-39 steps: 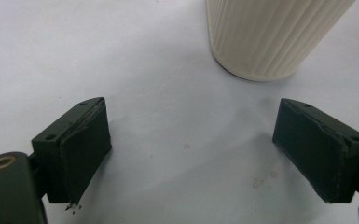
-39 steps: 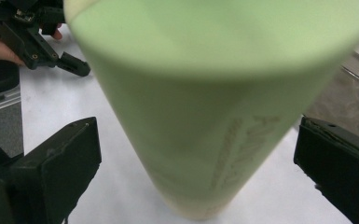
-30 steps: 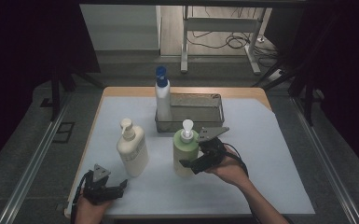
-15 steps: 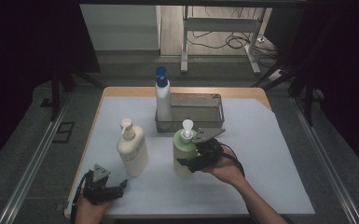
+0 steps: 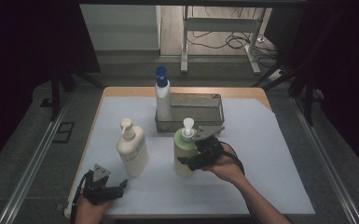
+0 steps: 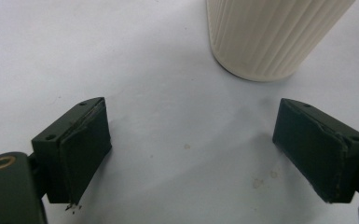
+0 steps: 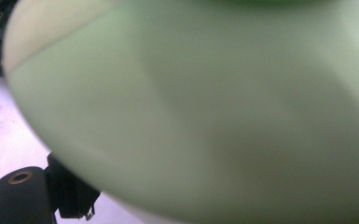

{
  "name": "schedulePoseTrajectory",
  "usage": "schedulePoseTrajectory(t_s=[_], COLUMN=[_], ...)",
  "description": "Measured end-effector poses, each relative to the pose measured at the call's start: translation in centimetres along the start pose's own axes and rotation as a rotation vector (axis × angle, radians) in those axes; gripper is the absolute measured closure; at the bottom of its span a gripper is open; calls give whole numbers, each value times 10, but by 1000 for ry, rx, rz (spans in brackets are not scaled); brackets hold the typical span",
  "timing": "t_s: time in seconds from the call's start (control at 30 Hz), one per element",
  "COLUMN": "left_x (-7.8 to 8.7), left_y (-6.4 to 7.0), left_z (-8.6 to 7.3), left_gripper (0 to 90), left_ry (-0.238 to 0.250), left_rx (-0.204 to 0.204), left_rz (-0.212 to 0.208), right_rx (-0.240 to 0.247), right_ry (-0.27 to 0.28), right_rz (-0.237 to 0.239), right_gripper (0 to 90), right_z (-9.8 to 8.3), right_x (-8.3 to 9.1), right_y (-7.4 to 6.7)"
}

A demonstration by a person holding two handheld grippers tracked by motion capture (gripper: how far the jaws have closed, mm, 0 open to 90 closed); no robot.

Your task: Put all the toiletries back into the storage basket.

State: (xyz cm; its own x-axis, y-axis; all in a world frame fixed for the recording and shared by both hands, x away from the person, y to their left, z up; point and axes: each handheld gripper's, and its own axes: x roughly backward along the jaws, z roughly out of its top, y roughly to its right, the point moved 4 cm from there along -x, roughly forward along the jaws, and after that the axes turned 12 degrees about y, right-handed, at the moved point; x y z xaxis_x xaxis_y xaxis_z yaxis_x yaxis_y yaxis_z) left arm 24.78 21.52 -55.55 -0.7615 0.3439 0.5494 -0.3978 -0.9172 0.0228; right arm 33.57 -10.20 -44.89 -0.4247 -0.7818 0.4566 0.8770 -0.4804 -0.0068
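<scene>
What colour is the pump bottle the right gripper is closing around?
Pale green body with a white pump head; clearest in the high view.

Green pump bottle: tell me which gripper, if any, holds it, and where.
The right gripper grips the green pump bottle around its body, below the pump. The left gripper is open and holds nothing.

The pump bottle [image 5: 185, 151] held at the right tool [image 5: 192, 157] is pale green with a white pump. The left bottle [image 5: 132, 148] is cream and ribbed. The far bottle [image 5: 162, 97] is white, blue-capped. The basket [image 5: 205, 112] is grey metal; the desk [image 5: 270, 154] white; both tools black.
</scene>
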Motion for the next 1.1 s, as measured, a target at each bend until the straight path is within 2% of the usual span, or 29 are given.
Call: schedulePoseTrajectory(t_s=[0.33, 0.6, 1.1], left_x=[0, 0, 0], left_y=[0, 0, 0], left_z=[0, 0, 0], left_gripper=[107, 107, 107], left_ry=[-1, -1, -1], left_rx=[0, 0, 1], left_rz=[0, 0, -1], right_rx=[4, -9, -2], right_ry=[18, 39, 51], right_rz=[-2, -23, -55], right_gripper=[129, 129, 130], right_z=[19, 35, 73], right_x=[9, 15, 16], right_y=[3, 12, 23])
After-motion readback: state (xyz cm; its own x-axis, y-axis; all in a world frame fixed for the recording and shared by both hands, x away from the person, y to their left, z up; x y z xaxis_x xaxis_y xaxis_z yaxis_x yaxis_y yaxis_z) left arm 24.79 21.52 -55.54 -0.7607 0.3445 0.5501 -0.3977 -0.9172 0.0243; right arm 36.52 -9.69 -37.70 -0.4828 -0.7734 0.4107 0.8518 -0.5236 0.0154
